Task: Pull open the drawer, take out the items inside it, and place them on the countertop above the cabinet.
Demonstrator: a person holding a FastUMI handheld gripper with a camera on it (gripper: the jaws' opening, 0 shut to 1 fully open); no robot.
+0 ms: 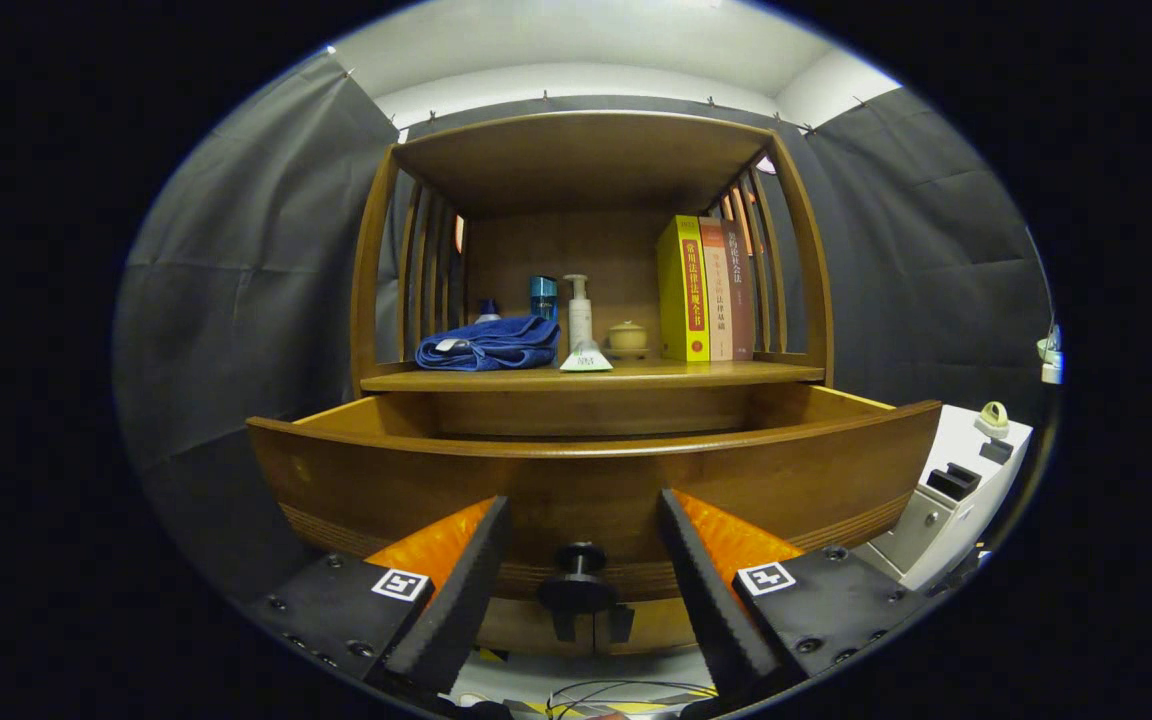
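Note:
A wooden cabinet stands straight ahead with its drawer [596,480] pulled out toward me. The drawer's dark round knob [580,560] sits low on the front panel, between my fingers and apart from both. My gripper [584,510] is open, its fingers spread to either side of the knob with nothing held. The drawer's inside is hidden behind its front panel. Above it, the countertop [736,374] carries a folded blue towel [488,344], a small white tag [586,360], a pump bottle [579,312], a blue bottle [543,297], a small lidded pot [627,338] and three upright books [706,290].
The cabinet has slatted sides and a top board [586,150] over the countertop. A white box-like device [951,495] stands to the right of the drawer. Cables [616,695] lie on the floor below the fingers. Dark cloth walls surround the cabinet.

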